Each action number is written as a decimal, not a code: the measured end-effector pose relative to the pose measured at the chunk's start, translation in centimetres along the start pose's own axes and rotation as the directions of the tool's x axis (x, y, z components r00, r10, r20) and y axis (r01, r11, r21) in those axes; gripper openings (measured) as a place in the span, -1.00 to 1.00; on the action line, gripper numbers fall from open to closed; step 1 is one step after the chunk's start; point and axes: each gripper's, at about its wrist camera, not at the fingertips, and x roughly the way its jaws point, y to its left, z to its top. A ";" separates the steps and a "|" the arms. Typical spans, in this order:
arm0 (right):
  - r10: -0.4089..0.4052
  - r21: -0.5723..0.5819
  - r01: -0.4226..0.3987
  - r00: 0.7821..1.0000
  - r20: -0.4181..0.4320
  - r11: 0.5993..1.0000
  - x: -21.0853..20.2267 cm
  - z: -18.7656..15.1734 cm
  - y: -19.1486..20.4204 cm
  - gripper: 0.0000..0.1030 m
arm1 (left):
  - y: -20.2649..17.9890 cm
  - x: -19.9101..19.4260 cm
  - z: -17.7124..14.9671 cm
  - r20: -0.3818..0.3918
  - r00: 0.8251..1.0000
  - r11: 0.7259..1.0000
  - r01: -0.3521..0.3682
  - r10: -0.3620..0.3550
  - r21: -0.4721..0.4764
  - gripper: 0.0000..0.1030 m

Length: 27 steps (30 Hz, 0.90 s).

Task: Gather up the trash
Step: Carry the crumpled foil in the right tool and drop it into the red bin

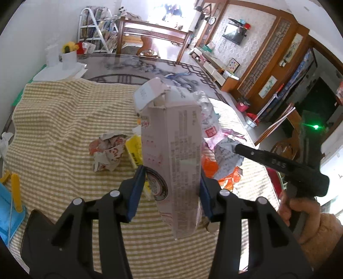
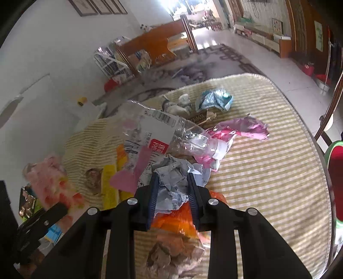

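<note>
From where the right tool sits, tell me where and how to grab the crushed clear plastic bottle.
Take the crushed clear bottle across its flattened middle, at the white label, coming down from above. It lies on its side atop the heap, neck pointing right, so the squashed walls should fit between the fingers. The neck end is partly tucked against the pink wrapper, a poorer spot.

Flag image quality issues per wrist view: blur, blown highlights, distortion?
Left wrist view: sharp on the carton, doorway blown out, strong fisheye bend with black corners. Right wrist view: softer, motion blur on the pink wrapper at left, doorway glare up top, same vignette.
</note>
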 end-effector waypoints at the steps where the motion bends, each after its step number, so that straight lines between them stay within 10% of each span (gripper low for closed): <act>1: -0.002 -0.014 0.002 1.000 0.010 1.000 -0.5 0.0 0.2 -0.49 | -0.3 0.0 0.0 0.000 1.000 1.000 0.003 -0.003 0.009 -0.12; 14: -0.016 -0.090 0.029 0.990 0.142 0.996 -6.8 -1.3 1.0 -0.49 | -5.1 -0.8 1.3 0.054 0.997 0.992 0.040 -0.047 0.122 -0.12; 27: -0.127 0.041 0.122 0.973 0.194 0.992 -13.6 -1.9 -12.2 -0.49 | -18.0 4.7 1.7 -0.033 0.989 0.967 0.148 -0.145 0.209 -0.12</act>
